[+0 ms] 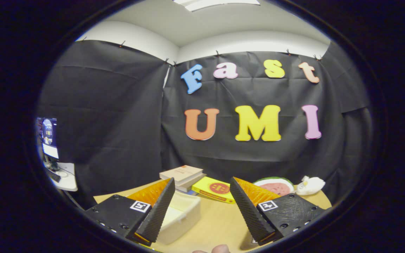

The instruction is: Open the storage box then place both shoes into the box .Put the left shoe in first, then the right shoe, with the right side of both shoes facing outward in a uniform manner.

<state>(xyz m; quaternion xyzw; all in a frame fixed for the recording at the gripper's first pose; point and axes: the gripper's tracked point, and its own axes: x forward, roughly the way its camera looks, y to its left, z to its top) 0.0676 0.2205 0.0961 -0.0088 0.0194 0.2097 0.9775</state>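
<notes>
We look forward along the claw (202, 207), which hangs above a light wooden worktop (220, 221). Its two fingers stand wide apart, with bare worktop between them, and they hold nothing. A pale storage box (181, 214) sits on the worktop just beside the left finger, partly hidden behind it; its top looks open. Beyond the fingers lies a stack of books (183, 177), and touching it a flat yellow book (214, 189). Past the right finger we see a watermelon-slice cushion (276, 185) and, just beside it, a small white soft toy (309, 185). Far off past the left finger a monitor (47, 137) stands on a white desk (65, 177).
</notes>
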